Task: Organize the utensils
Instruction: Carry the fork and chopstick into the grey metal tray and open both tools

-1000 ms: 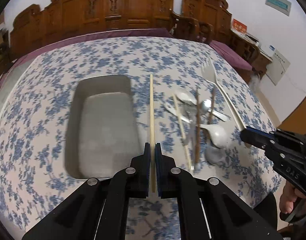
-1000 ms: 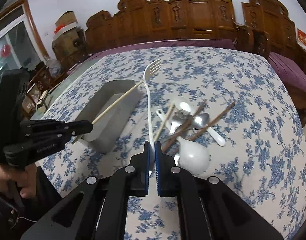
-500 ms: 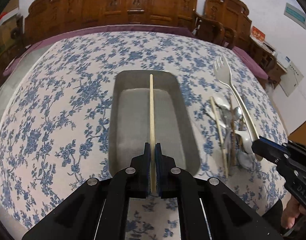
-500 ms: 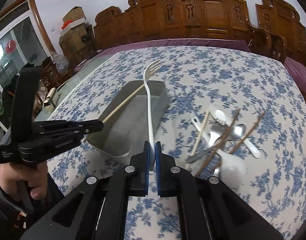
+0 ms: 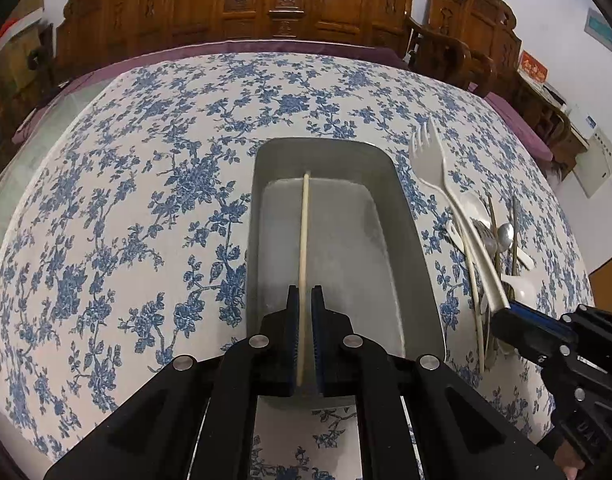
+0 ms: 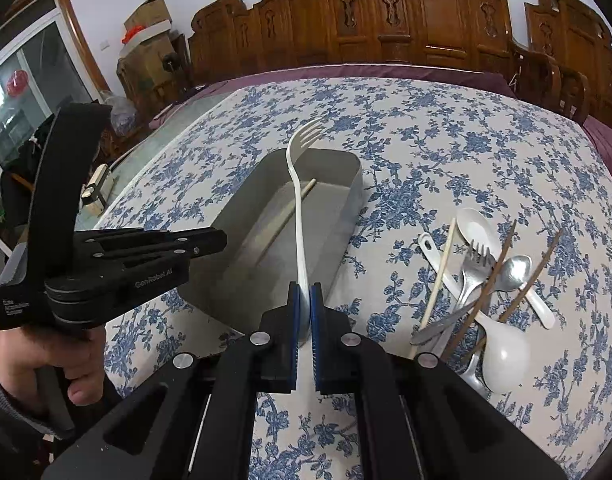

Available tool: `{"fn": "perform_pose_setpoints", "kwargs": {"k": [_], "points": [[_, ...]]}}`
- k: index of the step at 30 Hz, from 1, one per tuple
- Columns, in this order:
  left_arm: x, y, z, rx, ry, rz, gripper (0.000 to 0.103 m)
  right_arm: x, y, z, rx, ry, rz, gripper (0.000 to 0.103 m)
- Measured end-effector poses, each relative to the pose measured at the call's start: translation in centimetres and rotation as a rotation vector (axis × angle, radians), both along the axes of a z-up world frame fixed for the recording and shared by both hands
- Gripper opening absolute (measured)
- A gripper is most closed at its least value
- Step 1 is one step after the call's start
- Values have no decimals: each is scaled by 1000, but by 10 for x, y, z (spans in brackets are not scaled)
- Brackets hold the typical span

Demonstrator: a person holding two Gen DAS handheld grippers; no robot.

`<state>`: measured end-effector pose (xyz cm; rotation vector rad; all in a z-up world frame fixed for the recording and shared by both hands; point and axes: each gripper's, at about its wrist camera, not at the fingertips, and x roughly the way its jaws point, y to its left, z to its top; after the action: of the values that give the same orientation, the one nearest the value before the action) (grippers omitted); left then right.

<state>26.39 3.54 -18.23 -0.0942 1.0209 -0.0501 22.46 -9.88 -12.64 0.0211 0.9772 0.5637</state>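
Looked like a home dining room: floral tablecloth (image 5: 154, 184) over a table, carved wooden chairs (image 6: 426, 16) ranged along the far edge, cardboard boxes (image 6: 148, 20) stacked in a corner, glass door (image 6: 30, 92) at left, wall panel (image 5: 596, 162) at right.

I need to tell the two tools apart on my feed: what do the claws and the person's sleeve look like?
Both claws, left and right, are matte black with blue ribbed pads and silver screw heads; the left body carries pale lettering. A grey knit sleeve covers the left wrist.
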Motion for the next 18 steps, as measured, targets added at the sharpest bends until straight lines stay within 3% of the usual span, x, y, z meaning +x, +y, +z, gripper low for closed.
{"fn": "perform_pose_setpoints", "kwargs": {"k": [18], "points": [[-28, 42, 30, 8, -84, 15, 6, 32, 50, -26, 31, 104, -24, 7]]}}
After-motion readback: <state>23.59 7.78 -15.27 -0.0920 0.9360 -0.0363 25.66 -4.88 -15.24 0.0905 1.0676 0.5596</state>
